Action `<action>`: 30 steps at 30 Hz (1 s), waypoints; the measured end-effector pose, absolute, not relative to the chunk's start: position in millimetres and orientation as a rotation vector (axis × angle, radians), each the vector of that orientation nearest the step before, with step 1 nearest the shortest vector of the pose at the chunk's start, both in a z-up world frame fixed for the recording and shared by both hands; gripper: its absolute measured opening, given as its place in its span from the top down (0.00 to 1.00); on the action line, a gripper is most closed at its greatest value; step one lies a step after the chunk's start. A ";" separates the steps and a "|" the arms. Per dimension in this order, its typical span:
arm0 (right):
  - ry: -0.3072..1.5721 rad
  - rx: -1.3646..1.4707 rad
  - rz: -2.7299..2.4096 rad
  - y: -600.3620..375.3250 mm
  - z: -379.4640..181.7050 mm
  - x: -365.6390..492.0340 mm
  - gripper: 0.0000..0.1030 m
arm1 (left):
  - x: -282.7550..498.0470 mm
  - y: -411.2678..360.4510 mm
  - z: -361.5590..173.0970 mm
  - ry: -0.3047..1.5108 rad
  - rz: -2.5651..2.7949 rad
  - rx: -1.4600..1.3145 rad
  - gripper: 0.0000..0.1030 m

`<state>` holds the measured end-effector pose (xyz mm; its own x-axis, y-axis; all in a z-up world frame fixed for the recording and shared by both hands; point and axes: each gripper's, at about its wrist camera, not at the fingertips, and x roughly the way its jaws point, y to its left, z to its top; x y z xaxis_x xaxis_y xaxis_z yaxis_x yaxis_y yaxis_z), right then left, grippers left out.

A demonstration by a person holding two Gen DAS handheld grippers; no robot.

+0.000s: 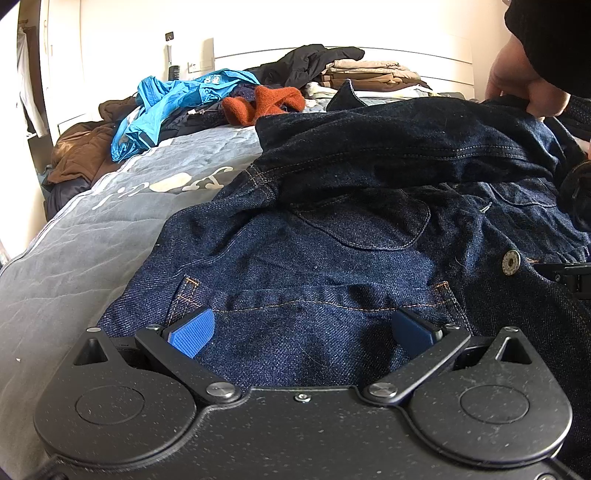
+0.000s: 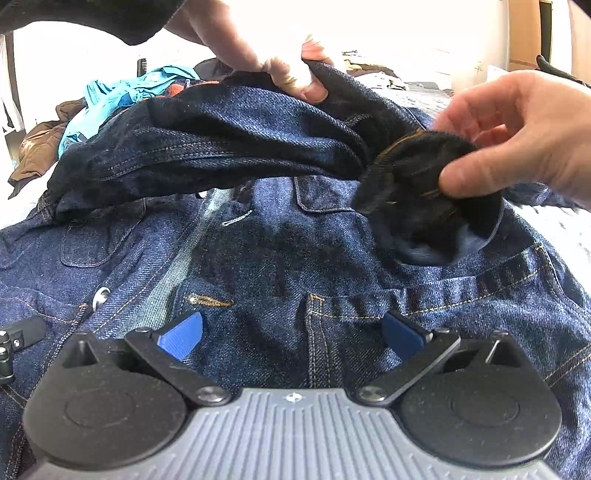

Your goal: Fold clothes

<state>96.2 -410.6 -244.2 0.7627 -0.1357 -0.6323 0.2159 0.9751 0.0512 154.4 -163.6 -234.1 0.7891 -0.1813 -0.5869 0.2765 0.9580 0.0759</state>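
Bed [image 1: 74, 236] under a grey printed cover fills the room | white headboard [image 1: 424, 61] runs along the far side | pale wall [image 1: 122, 33] behind carries a socket plate [image 1: 169, 36] | wooden door [image 2: 524, 33] stands at right | bright daylight washes out the walls

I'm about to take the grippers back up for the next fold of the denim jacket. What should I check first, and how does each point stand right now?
1. Left gripper open and holding nothing: ok.
2. Right gripper open and holding nothing: ok.
3. Denim jacket lying flat: not ok, its sleeve is lifted across the chest.
4. Bare hands clear of the cloth: not ok, one hand grips the sleeve, the other hand pinches the cuff.
5. Free bed cover beside the jacket: ok on the left side.
6. Jacket buttoned: cannot tell; one metal button shows.
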 end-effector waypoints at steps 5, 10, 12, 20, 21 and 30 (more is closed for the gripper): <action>0.677 0.124 -0.192 -410.5 -244.7 96.3 0.00 | 154.3 -163.7 -234.2 0.613 -0.248 0.162 0.00; 0.677 0.124 -0.192 -410.5 -244.9 96.3 0.00 | 154.0 -163.4 -234.1 0.613 -0.247 0.163 0.00; 0.677 0.124 -0.192 -410.5 -244.9 96.3 0.00 | 154.2 -162.8 -234.1 0.613 -0.247 0.161 0.00; 0.677 0.124 -0.192 -410.4 -244.6 96.1 0.00 | 154.0 -162.6 -233.4 0.613 -0.247 0.161 0.00; 0.677 0.124 -0.192 -410.4 -244.8 96.3 0.00 | 154.1 -162.7 -233.3 0.613 -0.247 0.162 0.00; 0.677 0.127 -0.190 -411.9 -245.7 95.3 0.00 | 154.7 -161.7 -233.0 0.614 -0.248 0.161 0.00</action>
